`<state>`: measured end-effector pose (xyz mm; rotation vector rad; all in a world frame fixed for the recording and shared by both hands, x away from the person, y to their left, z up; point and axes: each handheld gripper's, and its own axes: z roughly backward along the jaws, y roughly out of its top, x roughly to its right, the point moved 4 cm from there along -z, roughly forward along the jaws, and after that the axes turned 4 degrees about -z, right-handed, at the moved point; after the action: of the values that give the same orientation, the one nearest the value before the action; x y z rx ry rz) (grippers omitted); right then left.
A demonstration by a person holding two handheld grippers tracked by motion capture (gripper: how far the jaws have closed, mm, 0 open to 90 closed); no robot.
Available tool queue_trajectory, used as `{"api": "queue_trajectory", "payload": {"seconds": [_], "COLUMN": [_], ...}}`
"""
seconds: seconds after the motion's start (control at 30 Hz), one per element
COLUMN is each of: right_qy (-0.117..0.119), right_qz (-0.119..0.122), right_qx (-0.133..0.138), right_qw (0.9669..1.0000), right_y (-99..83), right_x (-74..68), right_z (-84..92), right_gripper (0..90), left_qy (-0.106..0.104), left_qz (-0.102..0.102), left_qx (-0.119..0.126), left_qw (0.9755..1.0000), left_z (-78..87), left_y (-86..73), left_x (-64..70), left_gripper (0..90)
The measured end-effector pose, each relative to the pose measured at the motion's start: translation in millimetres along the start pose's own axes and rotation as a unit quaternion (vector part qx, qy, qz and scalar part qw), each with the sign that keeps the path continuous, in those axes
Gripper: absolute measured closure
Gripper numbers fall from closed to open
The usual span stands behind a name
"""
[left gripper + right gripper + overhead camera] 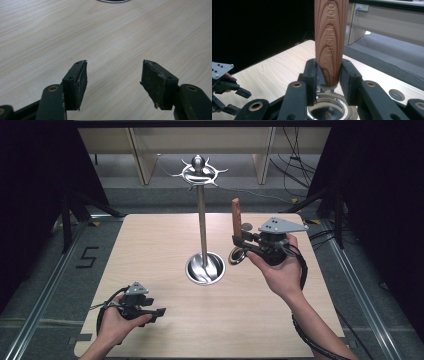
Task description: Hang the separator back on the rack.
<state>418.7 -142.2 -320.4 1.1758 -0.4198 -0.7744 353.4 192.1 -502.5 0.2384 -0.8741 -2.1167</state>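
table (150, 250): light wood top, bare in front of me apart from the stand. utensil stand (202, 220): steel pole upright from a round dished base, its ring of hooks at the top carrying nothing.

progress, my judgement: pickup is done, the hanging is not. the utensil is off the table and held to the right of the pole, below hook level, well apart from the hooks. what is left looks like lift, carry across, hook on, let go.

right gripper (329, 75): jaws clamped on the wooden-handled kitchen tool (331, 37). both pads press the low end of the handle, one either side. handle rises upright between them and past the tips; its shiny metal end hangs below the jaws.

left gripper (113, 82): jaws spread, nothing between them, low over bare table near my edge, idle.
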Motion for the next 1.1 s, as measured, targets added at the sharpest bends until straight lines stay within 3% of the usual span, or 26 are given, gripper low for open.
{"api": "queue_trajectory", "payload": {"seconds": [0.03,0.07,0.1,0.17,0.27,0.43,0.47,0.6,0.63,0.67,0.7,0.83,0.87,0.9,0.93,0.97,1.1], "right_qy": [0.0,-0.002,0.002,-0.002,-0.003,0.002,0.002,0.0,-0.002,-0.002,0.001,-0.003,0.003,-0.002,-0.002,-0.001,0.001], "right_qz": [0.0,0.0,0.003,-0.002,0.005,0.003,0.003,0.012,0.006,0.006,0.012,0.009,0.012,0.005,0.008,0.015,0.01], "right_qx": [0.0,0.0,0.0,-0.005,-0.004,0.001,0.001,0.006,0.005,0.005,0.005,0.003,0.004,-0.001,0.001,0.004,0.006], "right_qw": [1.0,1.0,1.0,1.0,1.0,1.0,1.0,0.9999,1.0,1.0,0.9999,0.9999,0.9999,1.0,1.0,0.9999,0.9999], "right_y": [0.0,0.3,1.0,1.8,2.8,6.5,6.5,10.2,11.6,11.6,12.4,12.4,12.5,12.1,12.6,13.6,15.1], "right_x": [0.0,-0.7,-0.4,-0.4,-0.2,-2.6,-2.6,-1.7,-2.3,-2.3,-2.1,-2.6,-2.9,-3.7,-3.4,-3.1,-4.3], "right_z": [0.0,0.0,-1.0,-1.1,-1.8,-4.4,-4.4,-5.7,-5.5,-5.5,-6.3,-6.9,-7.7,-7.1,-7.6,-8.6,-8.6], "right_gripper": [69.6,69.6,69.6,69.6,69.6,69.6,69.6,69.6,69.6,69.6,69.5,69.6,69.5,69.6,69.6,69.6,69.6], "left_qy": [-0.008,0.004,-0.009,0.002,-0.006,0.004,-0.01,0.004,-0.01,-0.01,0.006,0.007,0.006,-0.01,0.006,-0.01,-0.01], "left_qz": [0.003,-0.001,0.003,0.0,0.002,-0.001,0.003,0.0,0.003,0.003,-0.001,-0.002,-0.004,0.002,-0.004,0.001,0.006], "left_qx": [0.0,-0.002,-0.001,0.0,0.003,0.001,0.001,0.0,0.002,0.002,-0.001,-0.002,-0.002,-0.001,-0.003,-0.001,0.002], "left_qw": [1.0,1.0,1.0,1.0,1.0,1.0,0.9999,1.0,0.9999,0.9999,1.0,1.0,1.0,1.0,1.0,0.9999,0.9999], "left_z": [-1.0,-0.6,-1.1,-0.1,-0.4,0.0,-0.7,-0.4,-1.0,-1.0,-0.6,-1.0,-0.9,-1.7,-1.1,-1.7,-1.4], "left_y": [-0.2,-0.1,-0.1,0.2,0.2,0.1,0.1,0.4,0.5,0.5,0.5,0.6,0.6,0.7,0.7,0.8,1.2], "left_x": [1.3,-0.5,1.4,-0.2,1.1,0.2,1.5,-0.5,1.6,1.6,-1.0,-1.0,-0.8,1.8,-0.8,1.8,1.0], "left_gripper": [36.7,36.7,36.7,36.7,36.7,36.8,36.8,36.8,36.8,36.8,36.8,36.8,36.8,36.8,36.8,36.8,36.8]}}
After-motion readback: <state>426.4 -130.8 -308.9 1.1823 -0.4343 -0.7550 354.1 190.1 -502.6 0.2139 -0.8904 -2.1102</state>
